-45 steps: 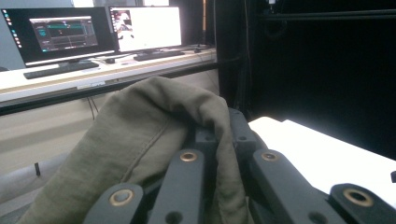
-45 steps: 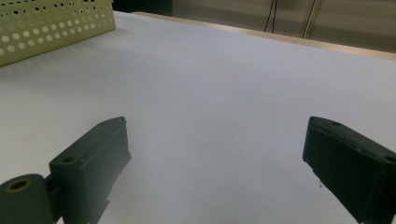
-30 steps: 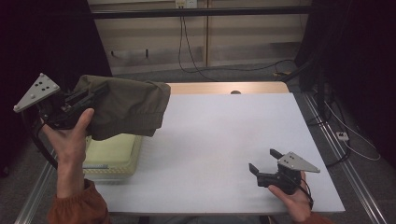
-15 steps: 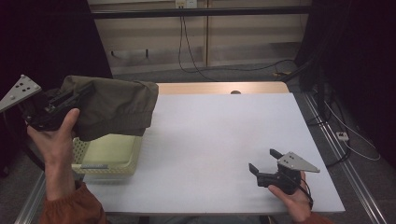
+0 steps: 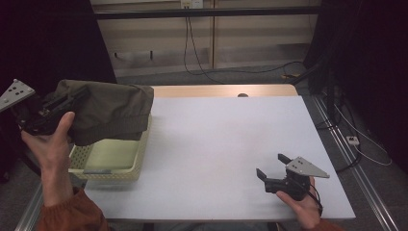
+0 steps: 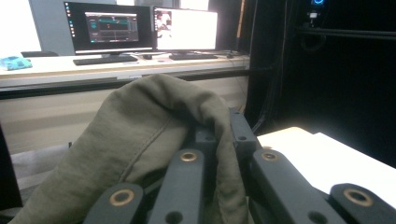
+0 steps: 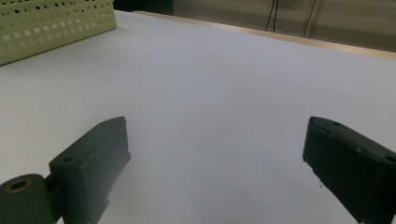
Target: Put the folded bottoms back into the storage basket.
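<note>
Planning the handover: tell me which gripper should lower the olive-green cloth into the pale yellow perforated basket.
Left. The left gripper already clamps the olive-green cloth above the basket; the right gripper rests open, far across the table.

The tabletop point(image 5: 216, 144) takes up the middle of the high view, covered by a plain white sheet, with a strip of bare wood showing along its far edge at the upper centre. A small dark round mark sits on that strip. On the white surface at the left of the frame stands a pale yellow perforated basket point(image 5: 110, 166), close to the near left corner. In the right gripper view the basket point(image 7: 56, 23) sits at the upper left.
</note>
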A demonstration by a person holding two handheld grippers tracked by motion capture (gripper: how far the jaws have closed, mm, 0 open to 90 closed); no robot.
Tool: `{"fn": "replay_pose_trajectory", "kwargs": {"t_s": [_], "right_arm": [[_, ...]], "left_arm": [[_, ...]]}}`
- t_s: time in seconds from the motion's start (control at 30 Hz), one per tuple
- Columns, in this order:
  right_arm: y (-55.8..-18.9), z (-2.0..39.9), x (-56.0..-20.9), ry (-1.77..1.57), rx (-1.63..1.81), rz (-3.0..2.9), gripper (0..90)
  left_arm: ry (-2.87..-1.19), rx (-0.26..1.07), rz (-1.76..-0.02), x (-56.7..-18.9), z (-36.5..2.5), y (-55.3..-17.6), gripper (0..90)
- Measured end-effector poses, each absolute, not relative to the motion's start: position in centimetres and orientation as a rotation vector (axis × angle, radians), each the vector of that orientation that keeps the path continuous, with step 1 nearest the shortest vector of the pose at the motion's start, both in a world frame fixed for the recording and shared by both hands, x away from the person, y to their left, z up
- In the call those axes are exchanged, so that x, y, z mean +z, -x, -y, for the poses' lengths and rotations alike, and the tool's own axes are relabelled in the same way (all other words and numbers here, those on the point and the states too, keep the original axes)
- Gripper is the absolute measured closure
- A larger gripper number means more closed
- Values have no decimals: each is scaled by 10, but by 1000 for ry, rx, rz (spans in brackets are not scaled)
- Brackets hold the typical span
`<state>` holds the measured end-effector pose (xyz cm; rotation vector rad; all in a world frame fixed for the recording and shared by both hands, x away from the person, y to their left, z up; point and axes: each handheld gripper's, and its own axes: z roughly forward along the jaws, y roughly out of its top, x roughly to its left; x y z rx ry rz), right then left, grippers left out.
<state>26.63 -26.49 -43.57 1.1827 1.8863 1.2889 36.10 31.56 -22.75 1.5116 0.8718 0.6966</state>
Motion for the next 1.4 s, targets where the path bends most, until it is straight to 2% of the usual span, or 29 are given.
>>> {"fn": "replay_pose_trajectory", "kwargs": {"t_s": [0.3,0.57,0.9,1.1,1.4], "right_arm": [[-267,264,-436,-1185,1287,-1890,71],[-266,264,-436,-1181,1289,-1889,71],[-267,264,-436,-1181,1287,-1892,71],[-267,264,-436,-1183,1283,-1895,71],[-267,265,-436,-1183,1282,-1895,72]], "left_arm": [[-1526,692,-934,-235,-334,-366,863],[-1587,733,-968,-244,-335,-375,863],[-1611,667,-1028,-262,-344,-391,863],[-1652,679,-1068,-273,-345,-400,863],[-1743,592,-1078,-288,-350,-411,862]]}}
